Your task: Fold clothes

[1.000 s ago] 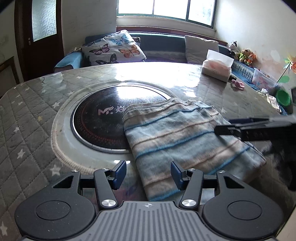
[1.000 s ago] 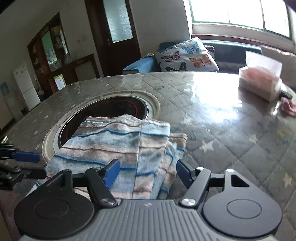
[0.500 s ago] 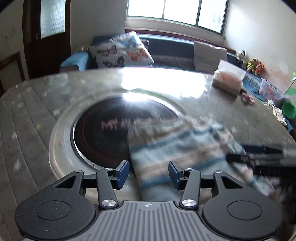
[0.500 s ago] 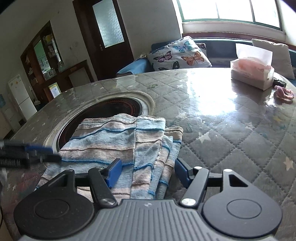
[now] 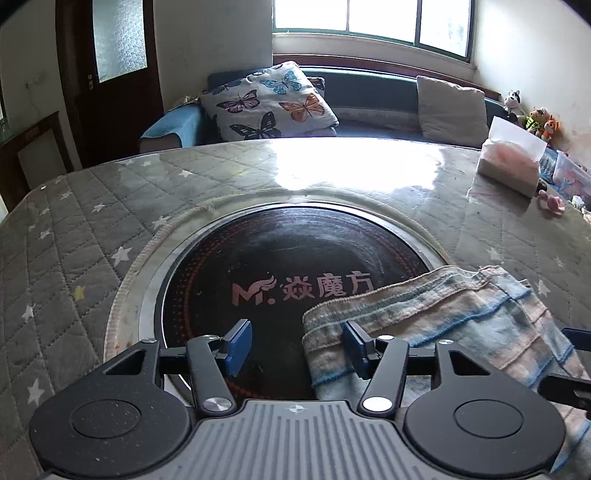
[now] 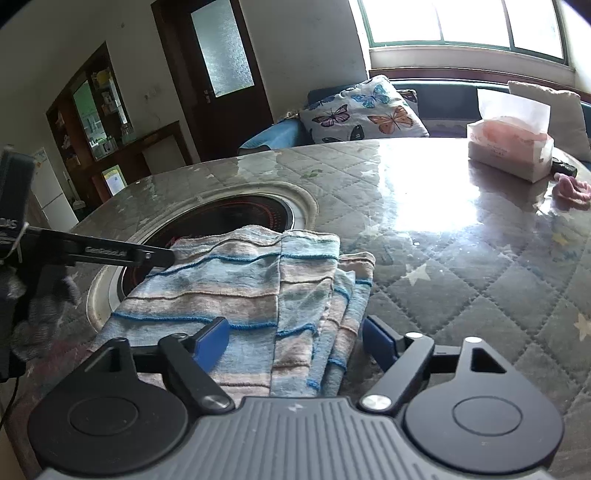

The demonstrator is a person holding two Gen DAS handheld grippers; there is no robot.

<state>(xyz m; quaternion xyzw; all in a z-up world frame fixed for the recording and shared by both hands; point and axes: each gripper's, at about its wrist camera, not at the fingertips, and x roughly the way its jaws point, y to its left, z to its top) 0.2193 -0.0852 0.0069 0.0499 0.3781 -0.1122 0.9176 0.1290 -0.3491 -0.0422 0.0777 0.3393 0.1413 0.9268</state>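
Both grippers have just opened: left gripper [image 5: 291, 349] at the towel [image 5: 443, 317] corner, right gripper [image 6: 291, 341] astride its folded edge, neither gripping.

**A bright sitting room with a window seat**

A wide window [image 5: 373, 22] is seen along the top of the frame, and strong daylight is reflected as glare on the quilted, star-patterned bench [image 5: 74, 236]. A round dark hob [image 5: 295, 280] is set into the bench at centre frame. Below the window a dark sofa [image 5: 369, 83] is placed, on which a butterfly-print cushion [image 5: 269, 101] and a plain grey cushion [image 5: 452, 107] are propped. At upper left a dark wooden door [image 5: 110, 66] with a frosted pane is set in a pale wall. In the right wrist view a glazed cabinet [image 6: 99, 110] is seen at left.
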